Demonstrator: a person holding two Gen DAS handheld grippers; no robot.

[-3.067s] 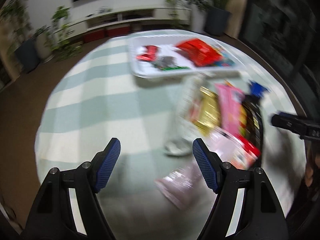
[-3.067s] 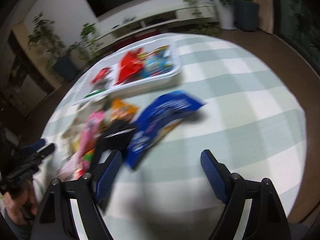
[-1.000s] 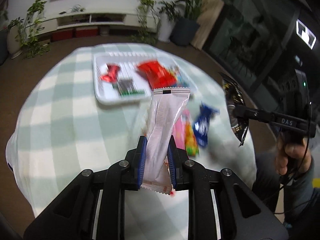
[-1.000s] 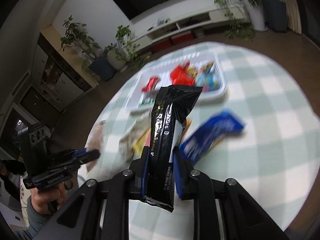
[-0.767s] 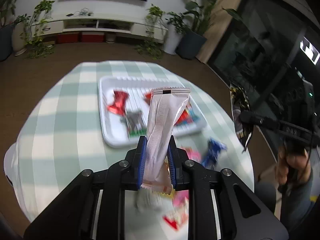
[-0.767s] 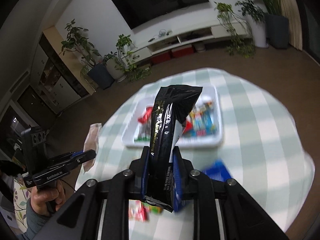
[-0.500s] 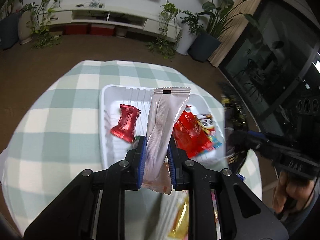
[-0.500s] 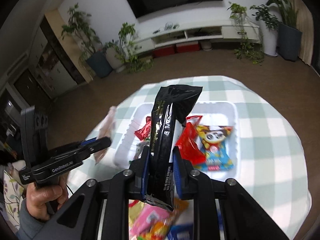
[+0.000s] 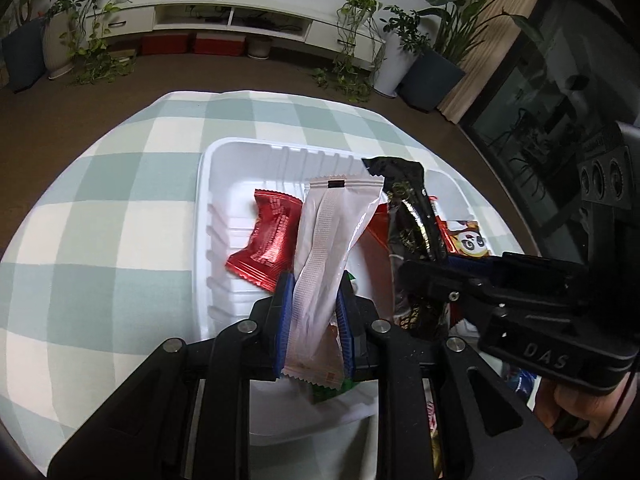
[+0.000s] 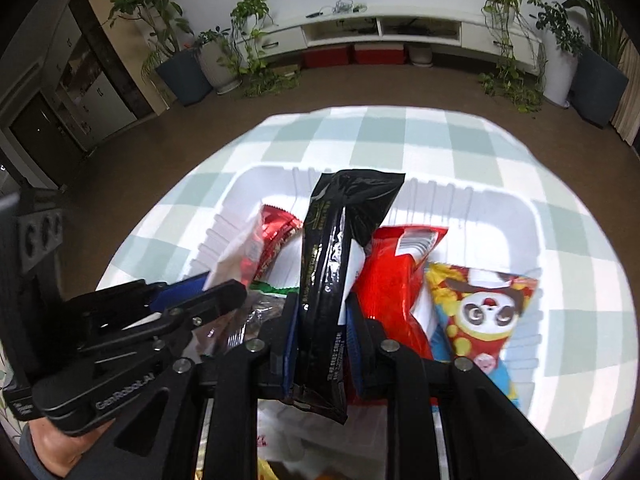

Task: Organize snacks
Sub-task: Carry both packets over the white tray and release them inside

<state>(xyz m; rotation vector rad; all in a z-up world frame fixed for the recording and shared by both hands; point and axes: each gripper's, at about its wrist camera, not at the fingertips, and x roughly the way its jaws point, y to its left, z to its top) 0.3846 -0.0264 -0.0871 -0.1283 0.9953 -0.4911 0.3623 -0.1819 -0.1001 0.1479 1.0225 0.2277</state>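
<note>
Both grippers, left (image 9: 313,322) clamped on a white packet (image 9: 328,256) and right (image 10: 322,338) on a black packet (image 10: 334,264), have arrived over the white tray (image 9: 218,168), ready to release.

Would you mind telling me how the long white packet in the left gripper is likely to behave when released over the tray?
The white packet stands up past the left gripper without drooping, so it seems fairly stiff and light. Its twisted, creased film suggests some give. Dropped into the white tray, it would probably tip flat, not roll.
</note>
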